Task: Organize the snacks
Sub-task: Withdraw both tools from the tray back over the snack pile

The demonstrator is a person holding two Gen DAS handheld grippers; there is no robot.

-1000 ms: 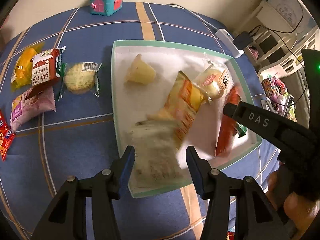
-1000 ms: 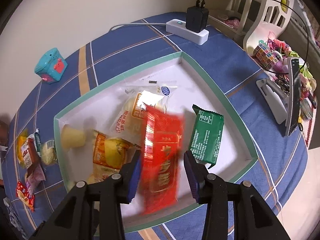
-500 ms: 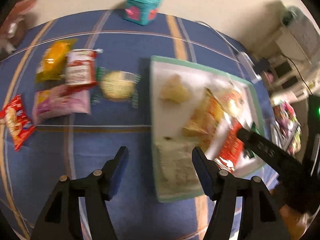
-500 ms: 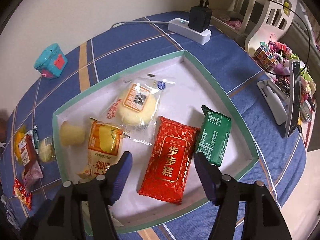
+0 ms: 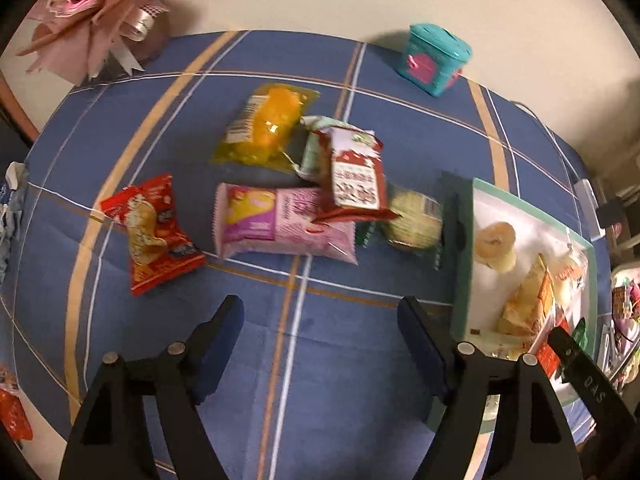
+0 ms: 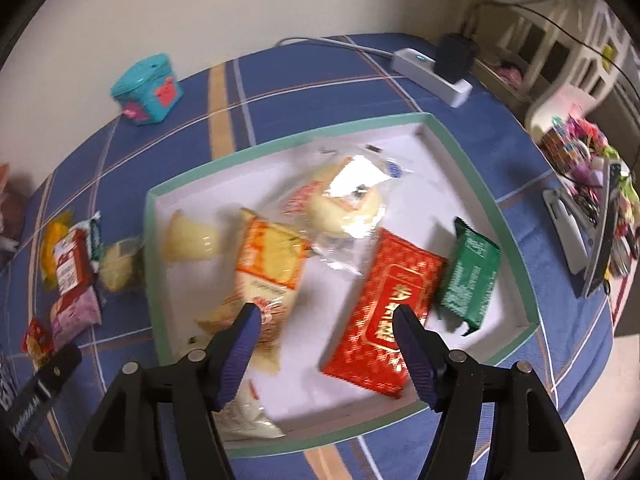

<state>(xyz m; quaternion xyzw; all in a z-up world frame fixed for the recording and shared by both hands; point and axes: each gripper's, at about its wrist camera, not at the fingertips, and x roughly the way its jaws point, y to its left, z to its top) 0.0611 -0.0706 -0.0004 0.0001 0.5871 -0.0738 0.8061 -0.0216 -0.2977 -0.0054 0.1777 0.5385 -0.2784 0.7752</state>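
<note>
My left gripper [image 5: 320, 320] is open and empty above the blue cloth, just in front of loose snacks: a pink packet [image 5: 280, 224], a red-and-white packet [image 5: 354, 176], a yellow packet [image 5: 264, 128], a red packet [image 5: 152, 228] and a round green-wrapped cake [image 5: 412, 222]. The green-rimmed white tray [image 5: 460, 248] lies to their right. My right gripper [image 6: 326, 328] is open and empty above the tray [image 6: 472, 168], which holds a red packet [image 6: 388, 312], a green packet [image 6: 470, 276], an orange packet [image 6: 272, 264], a clear-wrapped bun [image 6: 348, 204] and a jelly cup [image 6: 192, 236].
A teal toy box [image 5: 436, 60] stands at the cloth's far edge. A pink bow decoration [image 5: 100, 12] sits at the far left. A white power strip with a black plug [image 6: 440, 68] lies beyond the tray. Cluttered shelves and toys [image 6: 580, 152] stand at the right.
My left gripper has let go of a pale packet in the tray and swung left to the loose snacks. My right gripper has dropped the red packet in the tray and opened wider.
</note>
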